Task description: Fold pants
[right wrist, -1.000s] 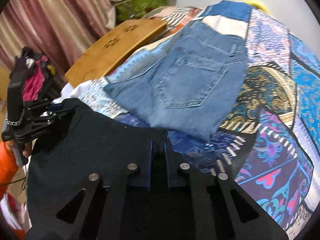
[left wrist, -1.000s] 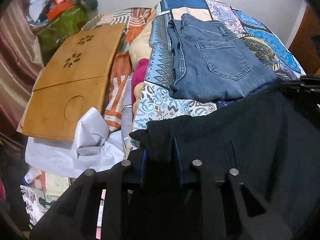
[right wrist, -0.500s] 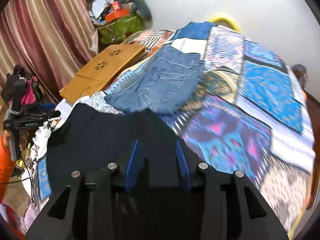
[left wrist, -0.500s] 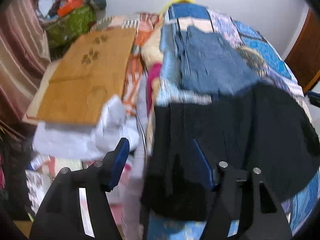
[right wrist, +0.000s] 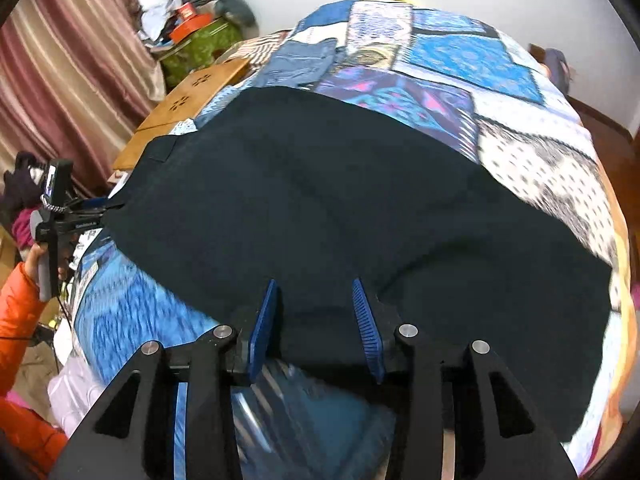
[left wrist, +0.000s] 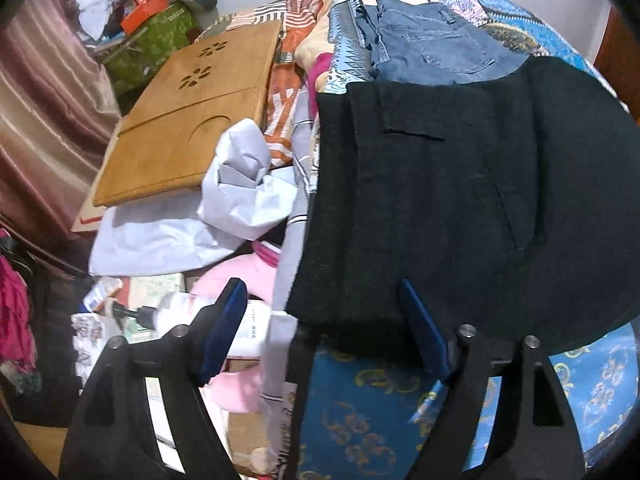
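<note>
Pants point(right wrist: 344, 208) lie spread across the near part of the bed point(right wrist: 460, 56), a broad black sheet with the waistband and a welt pocket at my left — their near edge reaches the bed's front edge. I judge the laying-out done and the real folding not yet begun: I see no crease, no leg doubled over, only some soft ripples in the cloth. A pair of jeans point(left wrist: 432, 52) sits already folded farther up the bed, just beyond the black cloth, so that pair seems finished. Off the bed to the left are a wooden board point(left wrist: 188, 120) and a heap of white cloth point(left wrist: 192, 220), nothing I need. My left gripper point(left wrist: 324, 328) has just been opening; its jaws stand wide, straddling the waist corner without pressing it. My right gripper point(right wrist: 316, 320) is partly open over the near hem — fabric shows between the pads, but they do not pinch it, so I hold nothing
</note>
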A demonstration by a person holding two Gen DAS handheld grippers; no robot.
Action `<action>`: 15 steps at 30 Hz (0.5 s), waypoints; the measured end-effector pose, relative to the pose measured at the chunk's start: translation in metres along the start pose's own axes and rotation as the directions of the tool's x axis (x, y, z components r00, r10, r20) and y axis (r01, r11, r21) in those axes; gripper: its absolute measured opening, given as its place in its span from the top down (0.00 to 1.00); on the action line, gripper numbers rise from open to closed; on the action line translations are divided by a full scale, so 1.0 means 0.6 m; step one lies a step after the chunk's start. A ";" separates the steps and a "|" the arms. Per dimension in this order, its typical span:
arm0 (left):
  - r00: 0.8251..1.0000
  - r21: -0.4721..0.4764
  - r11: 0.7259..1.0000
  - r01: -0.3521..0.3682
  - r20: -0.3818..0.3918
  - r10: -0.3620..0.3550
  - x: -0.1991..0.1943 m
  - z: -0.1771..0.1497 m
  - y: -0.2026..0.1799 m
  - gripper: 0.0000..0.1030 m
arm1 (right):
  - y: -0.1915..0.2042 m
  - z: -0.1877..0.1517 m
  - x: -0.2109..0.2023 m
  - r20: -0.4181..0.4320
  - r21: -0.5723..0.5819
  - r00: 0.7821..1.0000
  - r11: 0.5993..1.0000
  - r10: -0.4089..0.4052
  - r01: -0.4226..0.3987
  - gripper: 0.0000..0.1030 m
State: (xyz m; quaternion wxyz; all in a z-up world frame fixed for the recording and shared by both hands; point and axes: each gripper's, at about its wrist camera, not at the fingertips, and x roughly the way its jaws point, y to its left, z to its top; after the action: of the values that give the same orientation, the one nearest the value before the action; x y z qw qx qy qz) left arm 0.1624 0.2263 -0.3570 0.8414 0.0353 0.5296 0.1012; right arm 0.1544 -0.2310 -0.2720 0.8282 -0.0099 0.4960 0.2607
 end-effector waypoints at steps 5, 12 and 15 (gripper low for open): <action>0.997 0.017 0.997 -0.077 0.011 0.077 -0.036 0.019 -0.004 0.33 | -0.060 -0.047 -0.035 0.011 0.097 0.997 0.993 -0.070 0.068 0.65; 0.990 0.036 0.999 0.032 0.137 -0.036 -0.153 0.075 -0.081 0.33 | -0.166 -0.105 -0.089 0.020 0.237 0.982 0.955 -0.186 0.176 0.60; 0.976 0.079 0.991 0.110 0.180 -0.122 -0.198 0.104 -0.149 0.31 | -0.207 -0.116 -0.122 0.072 0.308 0.973 0.933 -0.218 0.186 0.60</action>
State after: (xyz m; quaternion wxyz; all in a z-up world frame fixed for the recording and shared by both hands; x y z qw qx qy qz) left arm 0.1806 0.1173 -0.2396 0.8897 0.0423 0.4536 0.0301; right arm 0.1248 -0.3882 -0.2767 0.8675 0.0785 0.4818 0.0961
